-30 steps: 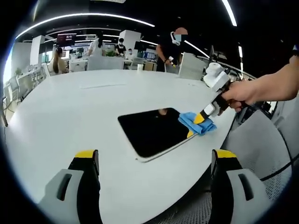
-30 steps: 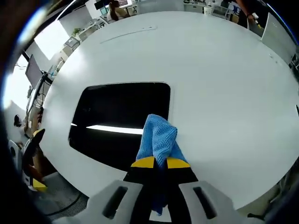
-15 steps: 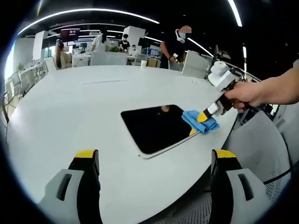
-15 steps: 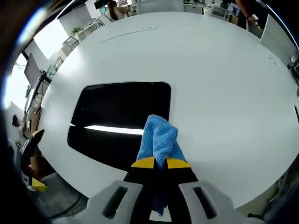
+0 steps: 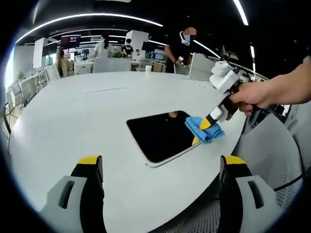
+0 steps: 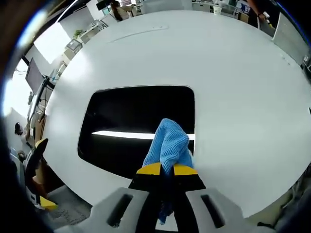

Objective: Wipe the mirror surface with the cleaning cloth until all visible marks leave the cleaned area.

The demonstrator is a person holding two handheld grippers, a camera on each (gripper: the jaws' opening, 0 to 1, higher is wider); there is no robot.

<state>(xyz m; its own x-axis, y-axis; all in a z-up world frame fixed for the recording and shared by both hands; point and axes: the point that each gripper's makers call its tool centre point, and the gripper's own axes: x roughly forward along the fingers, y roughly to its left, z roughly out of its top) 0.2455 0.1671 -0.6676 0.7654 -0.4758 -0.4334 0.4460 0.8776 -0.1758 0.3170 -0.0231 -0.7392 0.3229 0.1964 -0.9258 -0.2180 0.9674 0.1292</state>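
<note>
In the right gripper view, the blue cleaning cloth [image 6: 167,147] is covering a patch of the mirror [image 6: 131,127] around its 5 o'clock edge, so any marks beneath it are staying out of sight. The cloth's lower part is disappearing between the closed jaws of the right gripper [image 6: 165,169]. In the left gripper view, the person's arm [image 5: 286,88] is running off the picture at 3 o'clock, and the people [image 5: 181,47] standing at 12 o'clock are appearing too small to make out.

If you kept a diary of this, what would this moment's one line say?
stage: wiping | right gripper: shut on blue cloth, cloth on mirror near its edge | left gripper: open, holding nothing | mirror flat on white table
</note>
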